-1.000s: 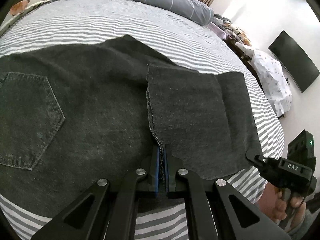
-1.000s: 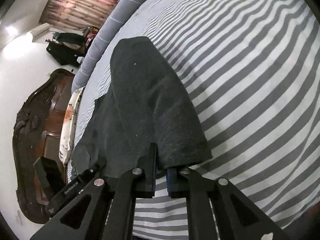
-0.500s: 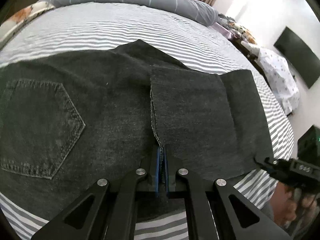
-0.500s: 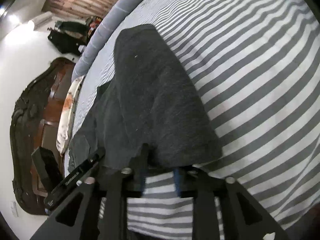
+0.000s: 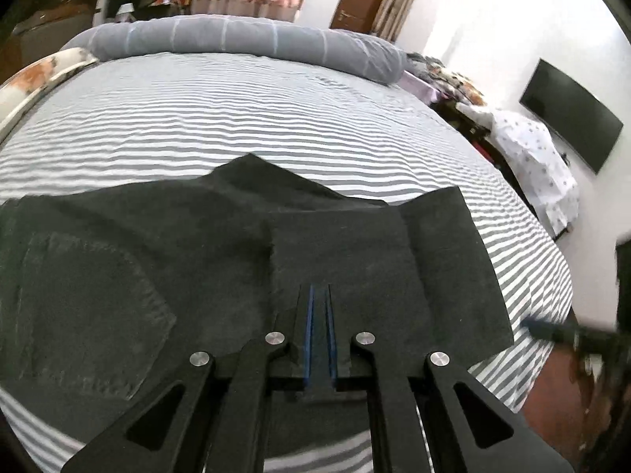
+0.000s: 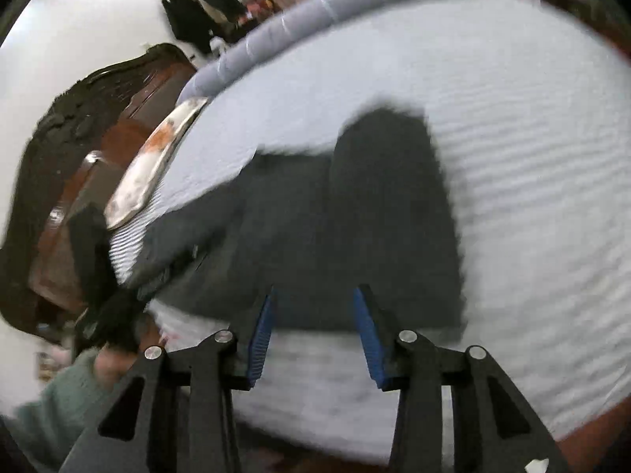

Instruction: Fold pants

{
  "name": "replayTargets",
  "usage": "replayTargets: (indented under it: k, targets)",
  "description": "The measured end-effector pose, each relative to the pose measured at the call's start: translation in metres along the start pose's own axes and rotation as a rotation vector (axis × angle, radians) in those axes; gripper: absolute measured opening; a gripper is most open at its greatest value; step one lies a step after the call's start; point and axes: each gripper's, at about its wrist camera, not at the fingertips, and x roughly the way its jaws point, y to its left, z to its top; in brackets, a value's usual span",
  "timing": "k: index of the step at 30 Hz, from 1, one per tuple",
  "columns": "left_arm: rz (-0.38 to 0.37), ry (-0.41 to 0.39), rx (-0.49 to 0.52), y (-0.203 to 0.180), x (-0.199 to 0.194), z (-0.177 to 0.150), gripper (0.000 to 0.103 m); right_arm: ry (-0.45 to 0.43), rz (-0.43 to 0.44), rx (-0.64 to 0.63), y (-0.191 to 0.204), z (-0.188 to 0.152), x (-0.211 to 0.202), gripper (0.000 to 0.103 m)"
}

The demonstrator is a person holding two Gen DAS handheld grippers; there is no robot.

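Note:
Dark denim pants [image 5: 197,276] lie folded on the striped bed [image 5: 236,118], back pocket at the left and the folded-over leg [image 5: 347,252] at the right. My left gripper [image 5: 319,293] hovers just above that leg. Its jaws are opening, only a thin slit shows between the blue pads, and no cloth is in it. The leg's raw edge runs just left of the fingers. In the blurred right wrist view my right gripper [image 6: 315,295] is above the pants' [image 6: 355,216] near edge, its jaws opening wide with nothing between them.
A grey bolster [image 5: 244,39] lies along the bed's far side and a floral pillow [image 5: 35,79] at its left. A carved wooden headboard [image 6: 79,126] stands beyond. A wall TV [image 5: 572,122] and a cloth-covered stand [image 5: 532,165] are at the right. A green-sleeved hand [image 6: 90,374] holds the other gripper.
The right gripper opened, let go of the folded leg, rose and rolled. The left gripper lifted off the cloth, and the hem edge no longer runs into its pads.

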Motion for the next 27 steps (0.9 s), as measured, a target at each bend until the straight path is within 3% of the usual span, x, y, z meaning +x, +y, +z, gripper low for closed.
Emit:
replayTargets:
  k: [6, 12, 16, 21, 27]
  targets:
    - [0.009, 0.071, -0.005, -0.006, 0.038, -0.004, 0.007, -0.036, -0.086, 0.011, -0.013, 0.067, 0.045, 0.031]
    - [-0.004, 0.081, -0.03, 0.007, 0.05, -0.012, 0.007, 0.013, -0.231, -0.03, -0.026, 0.096, 0.099, 0.022]
    - [0.004, 0.083, -0.012, 0.006, 0.052, -0.013, 0.007, 0.049, -0.245, 0.019, -0.045, 0.097, 0.122, 0.017]
    - [-0.005, 0.083, -0.018, 0.004, 0.053, -0.012, 0.007, 0.032, -0.238, -0.006, -0.035, 0.093, 0.101, 0.023]
    - [-0.005, 0.079, -0.031, 0.006, 0.053, -0.014, 0.007, 0.082, -0.283, -0.128, -0.017, 0.057, 0.089, 0.024]
